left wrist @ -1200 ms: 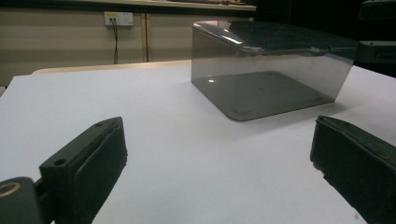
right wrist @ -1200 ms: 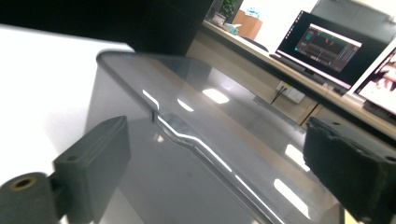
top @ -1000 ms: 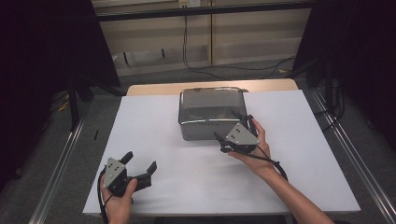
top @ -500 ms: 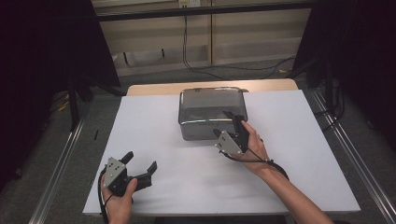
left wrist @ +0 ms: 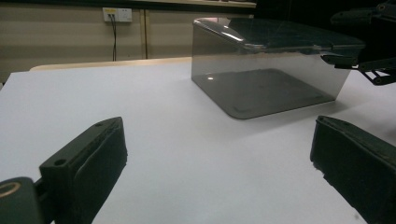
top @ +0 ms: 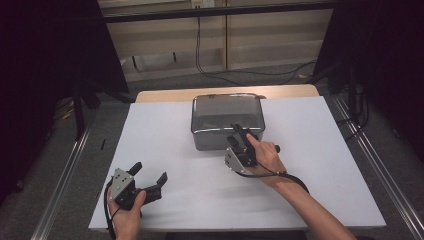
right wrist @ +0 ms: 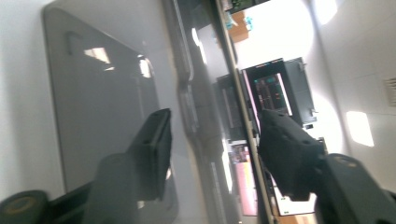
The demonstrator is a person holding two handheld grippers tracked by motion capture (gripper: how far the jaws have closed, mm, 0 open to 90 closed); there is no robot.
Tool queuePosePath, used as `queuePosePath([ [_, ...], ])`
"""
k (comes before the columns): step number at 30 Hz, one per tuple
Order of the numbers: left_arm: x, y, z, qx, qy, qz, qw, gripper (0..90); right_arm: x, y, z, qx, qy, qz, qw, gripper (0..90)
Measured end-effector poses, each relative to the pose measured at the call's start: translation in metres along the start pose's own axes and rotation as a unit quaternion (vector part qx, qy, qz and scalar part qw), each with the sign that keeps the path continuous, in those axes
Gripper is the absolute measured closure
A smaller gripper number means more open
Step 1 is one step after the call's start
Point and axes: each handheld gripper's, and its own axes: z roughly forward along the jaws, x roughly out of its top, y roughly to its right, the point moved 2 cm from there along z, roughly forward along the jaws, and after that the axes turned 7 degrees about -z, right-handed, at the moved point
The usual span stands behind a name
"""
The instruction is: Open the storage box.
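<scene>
A smoky see-through plastic box (top: 227, 117) with a lid stands at the back middle of the white table (top: 165, 130). My right gripper (top: 242, 136) is at the box's front right edge. Its jaws have just been closing, one above and one below the lid's rim, with a gap still on each side in the right gripper view (right wrist: 217, 149). The box (right wrist: 102, 107) lies right ahead there. My left gripper (top: 149, 172) rests near the table's front left, open with nothing between its jaws (left wrist: 219, 154). In its view the box (left wrist: 266, 79) sits ahead and the right gripper (left wrist: 348, 39) reaches in at the top right.
Metal rails (top: 65, 185) run along both sides of the table. Cables (top: 220, 75) lie on the floor behind it. A strip of bare wooden tabletop (top: 165, 95) shows past the white sheet. A wall socket (left wrist: 116, 14) is on the far wall.
My right gripper has slid left along the box's front edge and sunk a little, and its jaws have narrowed around the lid's rim. The left hand has stayed put.
</scene>
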Motion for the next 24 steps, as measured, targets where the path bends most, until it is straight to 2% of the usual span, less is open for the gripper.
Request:
queuePosePath([
  [2, -0.0001, -0.0002, 0.0003, 0.0, -0.002, -0.001, 1.0, 3.7, 0.0009, -0.0011, -0.0002, 0.0, 0.0, -0.012, 0.9999, 53.8],
  [8, 0.0003, 0.0006, 0.0005, -0.002, -0.002, 0.005, 1.0, 3.7, 0.0024, -0.0058, 0.0003, 0.017, -0.007, -0.017, 0.9997, 62.7],
  [11, 0.0002, 0.0007, 0.0005, -0.003, -0.003, 0.008, 1.0, 3.7, 0.0029, -0.0063, 0.0, 0.015, -0.007, -0.023, 0.9996, 64.5],
  [16, 0.0001, 0.0012, 0.002, -0.004, -0.007, 0.01, 0.9999, 3.7, 0.0041, -0.0041, -0.0008, 0.012, 0.002, -0.023, 0.9997, 72.9],
  [20, 0.0009, 0.0008, 0.0021, -0.004, -0.008, 0.011, 0.9999, 3.7, 0.0037, -0.0036, -0.0016, 0.012, 0.003, -0.016, 0.9998, 74.9],
  [24, 0.0022, 0.0018, 0.0033, -0.008, -0.011, 0.014, 0.9998, 3.7, 0.0043, -0.0037, -0.0022, 0.01, 0.002, -0.021, 0.9997, 75.8],
])
